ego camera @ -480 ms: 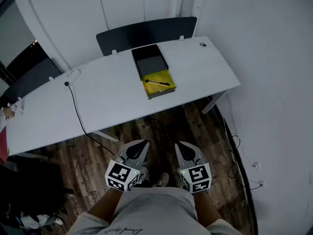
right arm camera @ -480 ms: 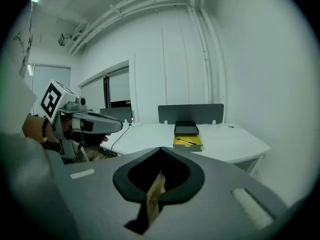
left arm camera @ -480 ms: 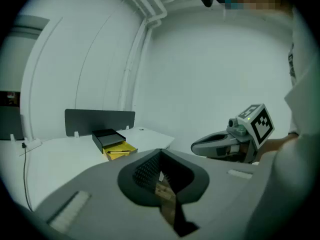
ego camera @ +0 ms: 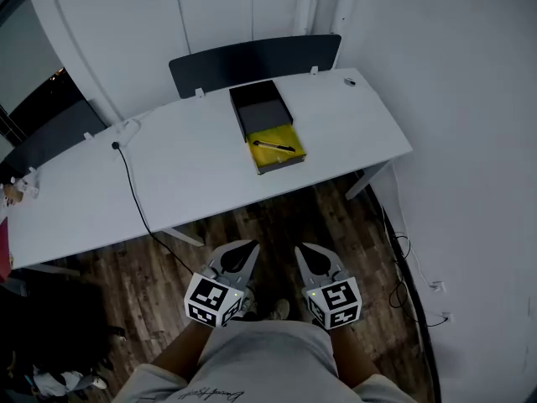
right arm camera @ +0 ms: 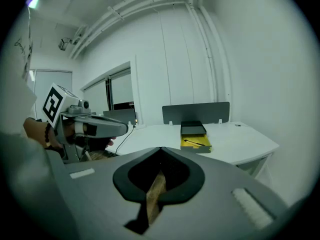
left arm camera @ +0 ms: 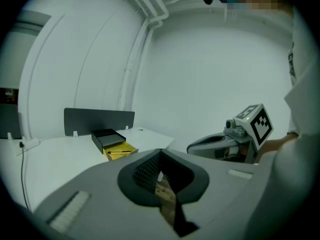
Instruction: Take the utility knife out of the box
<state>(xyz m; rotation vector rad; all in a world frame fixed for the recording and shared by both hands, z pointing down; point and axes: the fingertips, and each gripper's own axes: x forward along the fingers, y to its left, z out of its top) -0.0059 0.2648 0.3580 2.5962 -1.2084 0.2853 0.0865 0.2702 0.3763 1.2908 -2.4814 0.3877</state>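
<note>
A black box [ego camera: 262, 107] lies open on the white table [ego camera: 185, 166], its yellow-lined half [ego camera: 277, 154] nearest me. The black utility knife [ego camera: 274, 146] rests on the yellow lining. Both grippers hang low by my body, over the wooden floor and well short of the table. My left gripper [ego camera: 246, 247] is shut and empty, and so is my right gripper [ego camera: 307, 250]. The left gripper view shows the box [left arm camera: 111, 143] far ahead, with the right gripper [left arm camera: 192, 146] beside it. In the right gripper view, the knife [right arm camera: 192, 143] lies in the box [right arm camera: 194, 132].
A dark partition panel [ego camera: 252, 57] stands along the table's back edge. A black cable [ego camera: 130, 183] runs across the table and down to the floor. A small object [ego camera: 348, 81] sits at the far right corner. The white wall [ego camera: 470, 141] is close on the right.
</note>
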